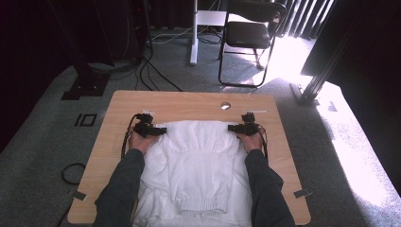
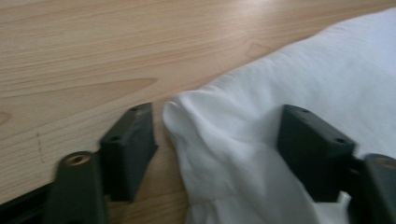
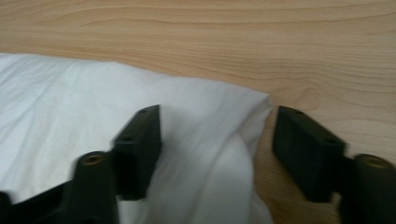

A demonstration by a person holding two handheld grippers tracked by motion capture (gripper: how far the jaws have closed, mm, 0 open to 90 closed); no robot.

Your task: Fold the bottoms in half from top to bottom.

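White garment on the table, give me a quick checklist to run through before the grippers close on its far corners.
1. Left gripper open: ok, its jaws stand wide apart.
2. Right gripper open: ok, its jaws stand apart too.
3. Cloth between the left jaws: ok, a folded corner of the white garment lies in the gap.
4. Cloth between the right jaws: ok, the garment's corner edge sits in the gap, close to the outer jaw.
5. Both grippers level at the far edge: ok, in the high view the left gripper and the right gripper sit at opposite far corners.
6. How many layers each grip would take: cannot tell.
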